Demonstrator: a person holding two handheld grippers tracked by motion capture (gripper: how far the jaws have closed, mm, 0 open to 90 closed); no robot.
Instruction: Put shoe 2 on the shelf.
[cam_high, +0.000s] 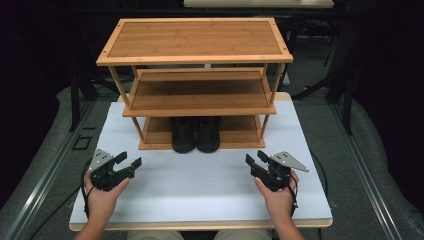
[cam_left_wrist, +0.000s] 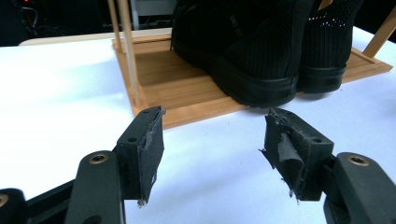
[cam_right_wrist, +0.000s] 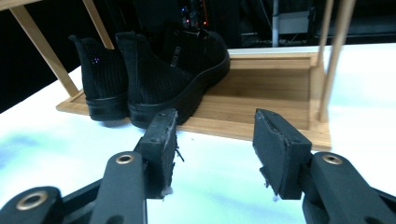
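A three-tier bamboo shoe rack (cam_high: 195, 37) stands at the back of the white table (cam_high: 200, 185). A pair of black ankle boots (cam_high: 196, 134) sits on its bottom shelf, heels toward me and slightly over the front lip. My left gripper (cam_high: 128, 160) rests near the table's left front, open and empty. My right gripper (cam_high: 255, 159) rests at the right front, also open and empty. The left gripper view has the boots (cam_left_wrist: 261, 51) ahead and to the right of my left gripper (cam_left_wrist: 212, 147). In the right gripper view the boots (cam_right_wrist: 154, 74) stand ahead and to the left of my right gripper (cam_right_wrist: 215, 144).
The rack's middle shelf (cam_high: 200, 95) and top shelf are bare. Thin bamboo posts (cam_left_wrist: 130, 51) hold the tiers at the corners. Open white tabletop lies between the grippers and the rack. Dark floor and grey rails flank the table.
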